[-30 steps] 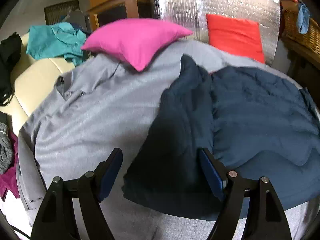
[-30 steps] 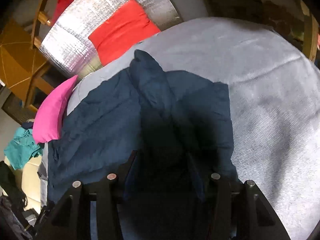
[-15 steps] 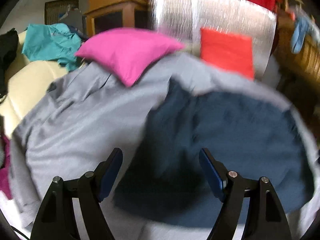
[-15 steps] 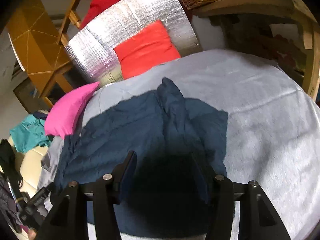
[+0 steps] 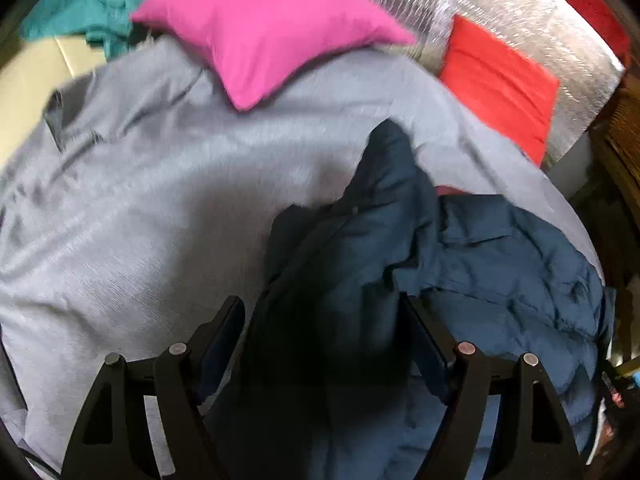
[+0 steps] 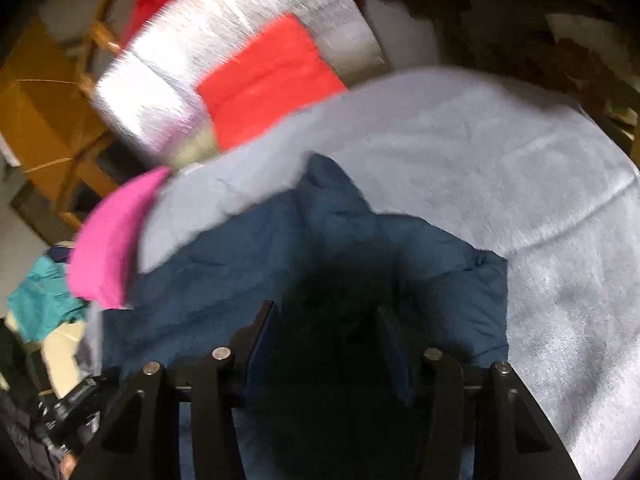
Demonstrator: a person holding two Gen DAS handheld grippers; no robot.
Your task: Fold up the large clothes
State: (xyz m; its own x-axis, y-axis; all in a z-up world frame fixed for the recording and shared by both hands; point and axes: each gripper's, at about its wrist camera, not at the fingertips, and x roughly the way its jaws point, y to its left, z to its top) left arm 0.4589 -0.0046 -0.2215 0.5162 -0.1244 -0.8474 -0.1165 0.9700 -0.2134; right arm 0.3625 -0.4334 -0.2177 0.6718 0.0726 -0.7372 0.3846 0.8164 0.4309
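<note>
On the grey bedspread [image 5: 152, 208], both spread-jawed grippers [image 5: 320, 336] [image 6: 326, 340] straddle the rumpled navy quilted jacket [image 5: 500, 264]; its slippery bulk may escape a shallow pinch.

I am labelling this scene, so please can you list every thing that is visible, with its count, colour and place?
garment: 1, navy, crumpled on the sheet, part rising between both grippers' fingers
sheet: 1, grey, covering the bed
pink pillow: 1, far end of the sheet
red pillow: 1, leaning on the foil panel
foil panel: 1, silver, behind the bed
teal cloth: 1, far left, off the bed
left gripper: 1, black, open, over the garment
right gripper: 1, black, open, over the garment
</note>
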